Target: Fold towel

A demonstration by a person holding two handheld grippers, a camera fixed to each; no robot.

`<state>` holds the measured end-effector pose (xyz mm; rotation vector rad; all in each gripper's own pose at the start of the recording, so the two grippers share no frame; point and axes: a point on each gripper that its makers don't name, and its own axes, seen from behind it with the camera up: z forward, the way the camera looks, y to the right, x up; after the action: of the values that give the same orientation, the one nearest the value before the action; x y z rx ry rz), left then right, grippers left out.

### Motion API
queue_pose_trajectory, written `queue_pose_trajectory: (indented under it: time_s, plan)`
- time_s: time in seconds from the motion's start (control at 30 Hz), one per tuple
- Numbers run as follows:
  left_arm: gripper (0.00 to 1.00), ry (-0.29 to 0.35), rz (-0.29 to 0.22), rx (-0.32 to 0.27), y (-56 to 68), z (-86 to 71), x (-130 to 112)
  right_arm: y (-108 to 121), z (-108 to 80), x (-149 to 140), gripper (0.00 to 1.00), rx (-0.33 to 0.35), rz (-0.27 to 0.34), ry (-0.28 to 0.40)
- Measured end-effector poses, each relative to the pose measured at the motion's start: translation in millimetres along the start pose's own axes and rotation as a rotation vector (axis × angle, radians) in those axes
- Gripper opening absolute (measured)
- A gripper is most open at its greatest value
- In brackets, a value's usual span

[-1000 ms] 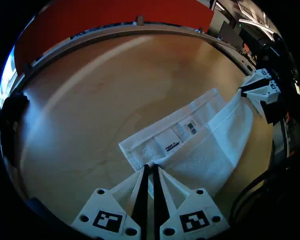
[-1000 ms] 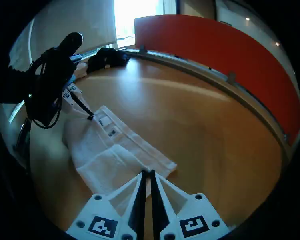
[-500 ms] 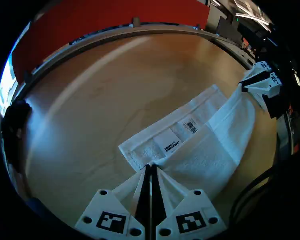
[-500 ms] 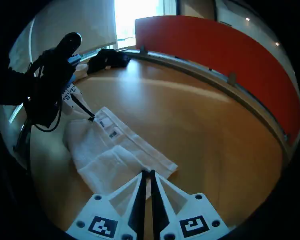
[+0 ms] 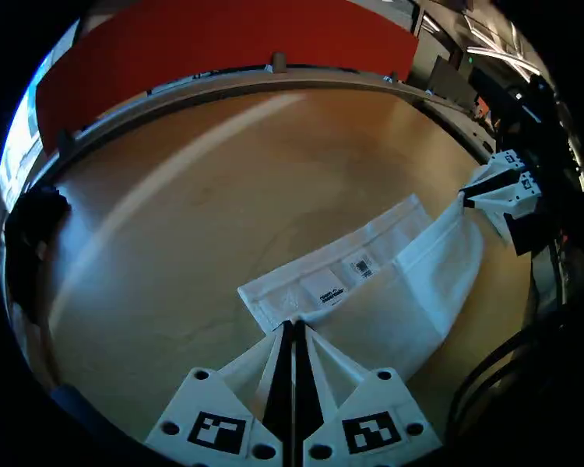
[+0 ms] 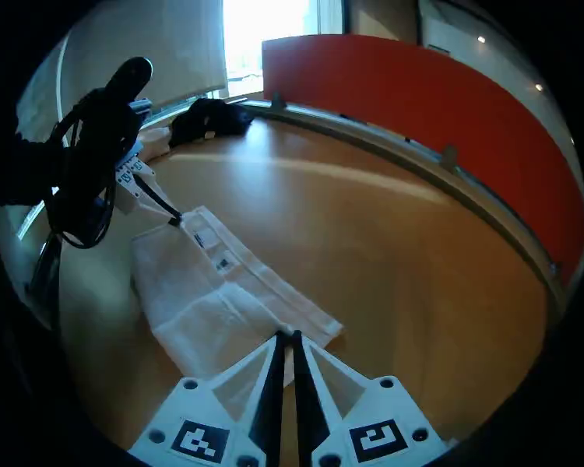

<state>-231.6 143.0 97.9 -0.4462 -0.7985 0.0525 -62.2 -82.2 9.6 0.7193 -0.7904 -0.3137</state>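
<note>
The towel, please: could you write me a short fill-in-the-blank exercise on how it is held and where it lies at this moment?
1. The towel is ____ in colour.
2. Part of it lies flat on a ____ table.
3. The left gripper and the right gripper are each ____ on a corner of it.
4. Its labels face ____.
Missing words: white; wooden; shut; up.

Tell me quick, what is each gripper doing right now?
Left gripper: closed, pinching one corner of the towel.
Right gripper: closed, pinching another corner of the towel.
</note>
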Motion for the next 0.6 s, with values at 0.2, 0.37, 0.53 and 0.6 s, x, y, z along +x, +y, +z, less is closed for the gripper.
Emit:
queue_pose_trajectory:
  time_s: [0.2,0.37,0.53,0.6]
  plan:
    - [0.02,0.031,-0.033,0.0,-0.9,-9.6,3,1,-3.3,3,0.07,-0.004,0.001,0.008]
    - [0.02,0.066,-0.033,-0.006,0.6,-13.0,7,0,-5.2,5,0.07,-0.006,0.001,0.011]
    - [0.02,0.095,-0.02,-0.008,0.8,-15.1,13,-1,-6.7,6,0.07,-0.008,0.001,0.013]
    - [0.02,0.098,-0.017,-0.005,-0.5,-15.1,14,-1,-7.0,6,0.07,-0.009,0.001,0.015]
